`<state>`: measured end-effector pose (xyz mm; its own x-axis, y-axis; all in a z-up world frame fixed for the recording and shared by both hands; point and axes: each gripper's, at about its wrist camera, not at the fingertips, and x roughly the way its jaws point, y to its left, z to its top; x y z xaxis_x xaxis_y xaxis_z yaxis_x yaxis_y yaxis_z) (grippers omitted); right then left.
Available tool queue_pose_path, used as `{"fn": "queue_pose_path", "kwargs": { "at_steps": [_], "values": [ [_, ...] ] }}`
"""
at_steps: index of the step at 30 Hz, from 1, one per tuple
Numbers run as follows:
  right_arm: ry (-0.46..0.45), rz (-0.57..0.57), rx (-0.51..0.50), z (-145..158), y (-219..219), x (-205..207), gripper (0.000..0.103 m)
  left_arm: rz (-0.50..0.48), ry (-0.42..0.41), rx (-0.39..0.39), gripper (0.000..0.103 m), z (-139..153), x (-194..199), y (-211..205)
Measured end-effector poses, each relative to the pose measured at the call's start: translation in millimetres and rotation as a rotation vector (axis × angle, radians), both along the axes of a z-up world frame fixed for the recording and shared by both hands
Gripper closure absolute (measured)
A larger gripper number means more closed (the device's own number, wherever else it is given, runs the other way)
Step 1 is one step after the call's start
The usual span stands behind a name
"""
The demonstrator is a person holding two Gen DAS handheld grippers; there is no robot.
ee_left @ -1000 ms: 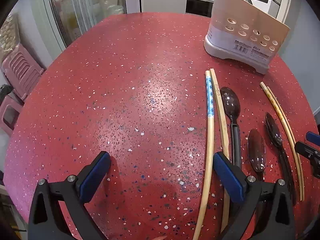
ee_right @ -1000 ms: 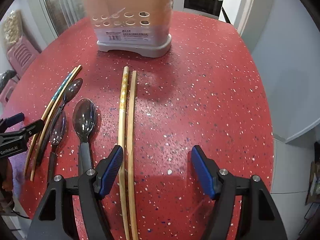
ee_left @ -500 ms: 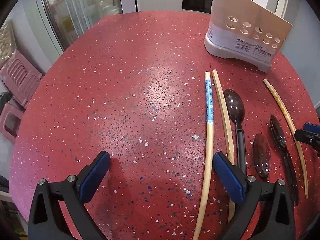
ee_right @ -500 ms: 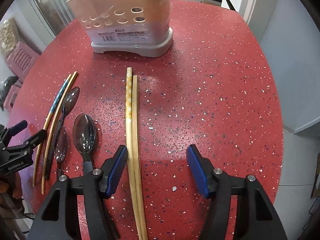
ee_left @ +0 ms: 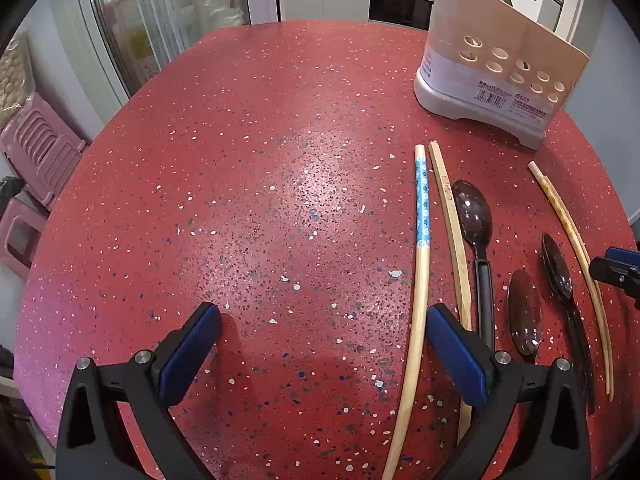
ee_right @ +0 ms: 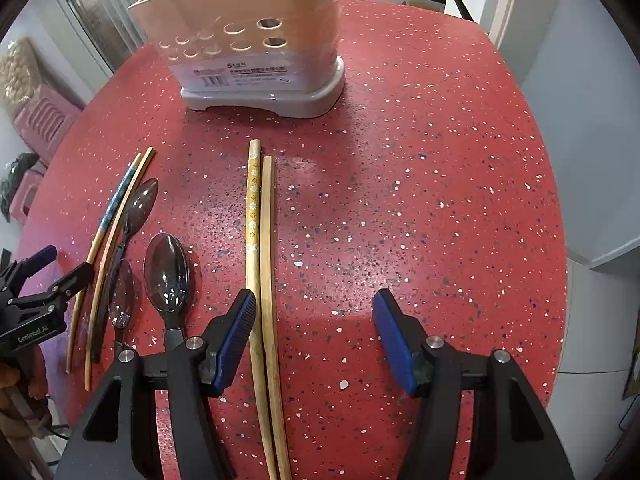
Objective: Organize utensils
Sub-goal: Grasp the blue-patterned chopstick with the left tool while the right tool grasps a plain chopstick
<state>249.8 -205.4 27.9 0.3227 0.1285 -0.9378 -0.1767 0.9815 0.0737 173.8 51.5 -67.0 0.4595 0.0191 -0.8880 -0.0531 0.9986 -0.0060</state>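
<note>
Right claw [ee_right: 312,332] wide open and empty, straddling the yellow-patterned chopstick pair [ee_right: 262,264] at the desk's [ee_right: 440,200] 6 o'clock; the utensil holder [ee_right: 256,40] stands at 12 o'clock. Left claw [ee_left: 320,352] likewise spread and empty, the blue-patterned chopstick [ee_left: 420,264] between its pads. The spoons [ee_right: 166,272] lie at 9 o'clock. Risk: closing on two thin rounded sticks may pinch one and roll the other away.

Both views bright, evenly lit, sharp at centre. Overhead light gives a pale sheen on the red table [ee_left: 304,184] ahead of the left jaws; soft shadows lie under both sets of jaws. Strong fisheye bending, dark vignette at corners.
</note>
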Motion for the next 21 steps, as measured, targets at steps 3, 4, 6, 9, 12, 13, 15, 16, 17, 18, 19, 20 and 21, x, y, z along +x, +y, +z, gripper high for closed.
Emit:
{"fn": "queue_pose_path", "kwargs": {
  "at_steps": [3,4,6,9,12,13,15,16,17,18,19,20,21],
  "values": [
    [-0.011,0.019,-0.020,-0.7,9.2,-4.9,0.038,0.001,-0.003,-0.007,0.000,0.4,-1.2,1.0],
    [-0.018,0.022,-0.030,-0.6,12.0,-6.0,0.038,0.001,-0.004,-0.010,0.000,0.5,-1.8,1.5],
    [-0.026,-0.001,-0.035,-0.9,9.0,-7.0,0.038,0.001,-0.005,-0.013,0.000,1.0,-2.5,2.2],
    [-0.013,-0.026,-0.002,-2.8,1.0,-6.0,0.038,0.000,-0.004,-0.013,0.000,1.2,-2.9,2.8],
    [-0.016,-0.004,-0.026,-2.4,4.4,-5.6,0.039,-0.009,0.001,-0.011,0.000,2.3,-1.3,3.0],
    [-0.011,0.011,-0.015,-2.5,6.5,-5.4,0.039,-0.011,0.000,-0.006,0.000,2.8,-0.5,2.0],
    [0.003,0.038,0.003,-3.8,14.9,-3.7,0.039,-0.013,-0.002,0.006,0.000,2.8,2.9,-1.8],
    [0.002,0.044,-0.010,-4.5,18.8,-3.7,0.039,-0.014,-0.003,0.012,0.000,3.5,3.4,-2.7],
    [-0.005,0.051,-0.036,-5.5,23.4,-3.5,0.039,-0.014,-0.003,0.014,0.000,3.7,4.0,-3.7],
    [-0.013,0.060,-0.052,-6.2,26.7,-3.1,0.039,-0.013,-0.003,0.012,0.000,3.9,4.5,-3.9],
    [-0.015,0.062,-0.055,-6.2,27.7,-3.3,0.039,-0.011,-0.003,0.010,0.000,3.6,4.7,-4.4],
    [-0.014,0.062,-0.053,-6.3,28.2,-2.5,0.039,-0.009,-0.002,0.005,0.000,3.7,5.2,-4.1],
    [-0.009,0.059,-0.047,-5.9,27.4,-1.9,0.039,-0.008,0.000,0.002,0.000,3.8,5.9,-4.1]
  ]
}}
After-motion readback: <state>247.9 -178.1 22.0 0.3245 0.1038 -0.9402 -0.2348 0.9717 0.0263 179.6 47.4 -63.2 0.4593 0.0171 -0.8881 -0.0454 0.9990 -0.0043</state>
